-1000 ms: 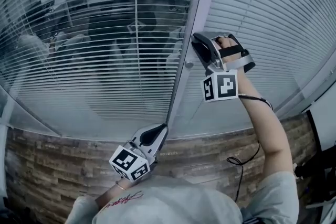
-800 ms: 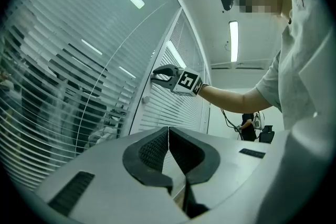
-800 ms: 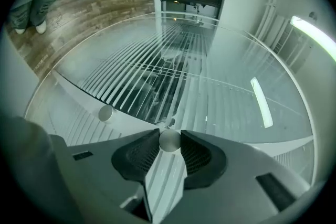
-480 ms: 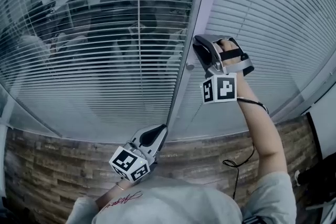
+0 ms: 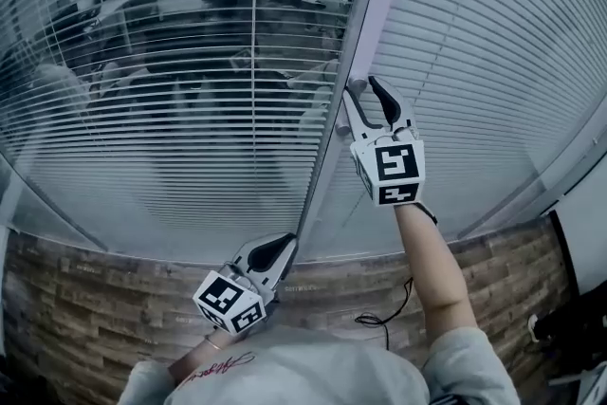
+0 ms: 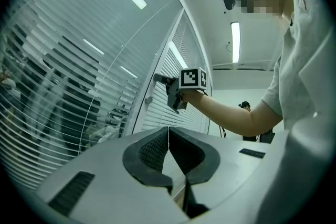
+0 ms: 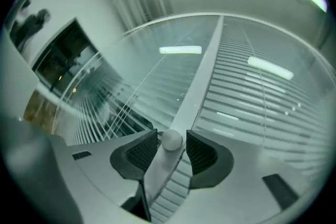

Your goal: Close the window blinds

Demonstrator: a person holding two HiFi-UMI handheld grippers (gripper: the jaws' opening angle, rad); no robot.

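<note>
Here we are at the glass partition, and the right gripper (image 5: 362,88) is up at the pale upright frame (image 5: 372,5) that splits the two panes. Look along its jaws: they stand apart, they've just been opening, and the small round knob (image 7: 171,140) on that frame sits right between them. The right-hand pad is clear of the knob; the left-hand pad is so close that I can't quite say whether it touches. So there's no squeeze on the knob, just the jaws set to either side of it. Its marker cube (image 5: 391,168) faces the head camera, with the forearm (image 5: 432,261) running down to the bottom of the shot. Down low, the left gripper (image 5: 287,244) points at the foot of the same frame, just above the wood-patterned wall (image 5: 95,299). Its two dark pads are pressed together and there's nothing between them. Now the blinds. The left blind (image 5: 171,109) has its slats turned open, and a dim office shows through the gaps, crossed by a thin vertical cord (image 5: 254,62). The right blind (image 5: 493,52) reads as a near-solid bright sheet, with slats that look turned flat.
</note>
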